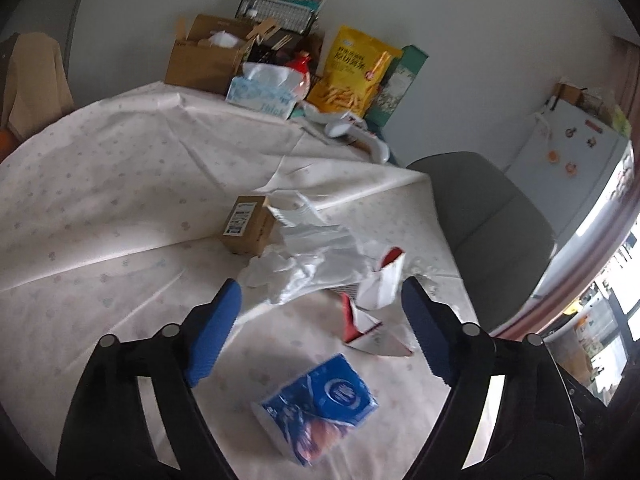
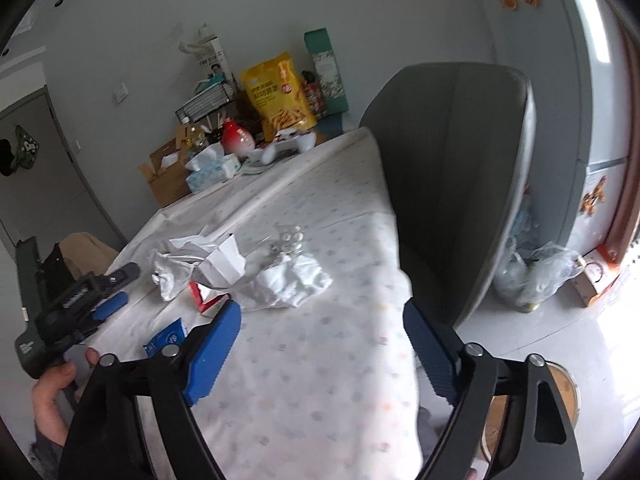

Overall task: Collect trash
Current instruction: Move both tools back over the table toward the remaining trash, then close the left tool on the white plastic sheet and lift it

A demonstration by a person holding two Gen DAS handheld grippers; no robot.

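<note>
Trash: crumpled white paper (image 1: pixel 316 264), torn red-white carton (image 1: pixel 380 280), scattered mid-table (image 1: pixel 100 184) | left hand-held gripper (image 1: pixel 322 294) spread, empty, held above the heap | right hand-held gripper (image 2: pixel 322 316) spread, empty | step judged: approach; closure on paper required next.

The left gripper (image 1: pixel 322 294), black-framed with blue ribbed pads (image 1: pixel 214 336), is held with its jaws spread wide and nothing between them. The right gripper (image 2: pixel 322 318), of the same black frame with blue pads (image 2: pixel 216 354), is likewise held wide apart and bare. In the right wrist view, the left gripper's black body is seen from the side, gripped by the person's bare left hand (image 2: pixel 56 392) from below.
</note>
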